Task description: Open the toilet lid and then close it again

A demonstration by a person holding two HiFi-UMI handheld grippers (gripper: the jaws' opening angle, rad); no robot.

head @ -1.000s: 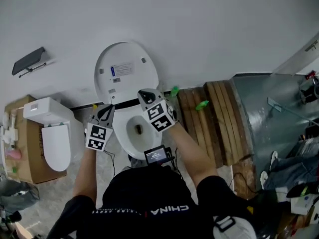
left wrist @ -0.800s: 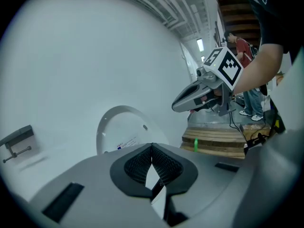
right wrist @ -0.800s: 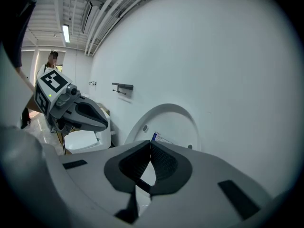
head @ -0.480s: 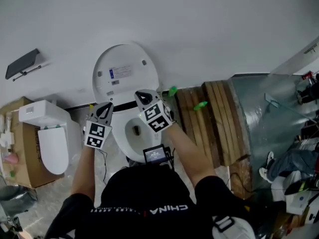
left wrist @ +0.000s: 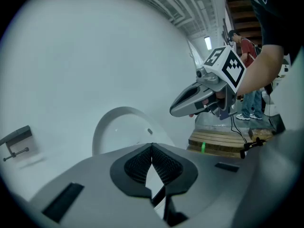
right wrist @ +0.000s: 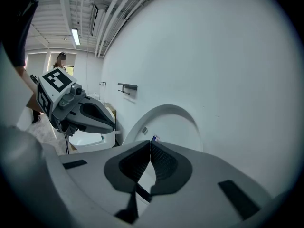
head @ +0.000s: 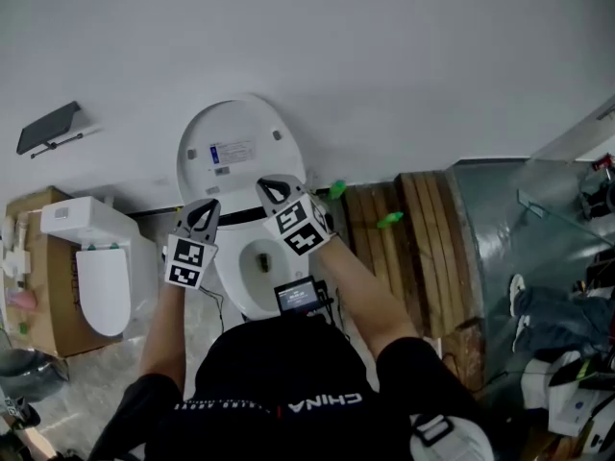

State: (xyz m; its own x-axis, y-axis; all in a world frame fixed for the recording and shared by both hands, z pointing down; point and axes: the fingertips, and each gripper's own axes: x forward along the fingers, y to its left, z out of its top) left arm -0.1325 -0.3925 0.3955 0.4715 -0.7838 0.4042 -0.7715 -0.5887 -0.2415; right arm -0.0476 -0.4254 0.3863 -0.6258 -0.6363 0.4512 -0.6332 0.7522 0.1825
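The left gripper [head: 204,211], jaws pressed together on nothing, hovers left of centre over the bowl's [head: 231,275] left rim. The right gripper [head: 273,188], also closed and empty, is at centre, in front of the lower edge of the toilet lid [head: 235,142], which stands raised against the wall.

The label [head: 227,150] on the toilet lid [head: 252,121] is too small to read.

Toilet lid [head: 240,134] white. Left hand-held gripper [head: 204,206], right hand-held gripper [head: 270,183]: grey, black-and-white square markers. Planks [head: 423,248] brown; wall [head: 384,46] pale grey.
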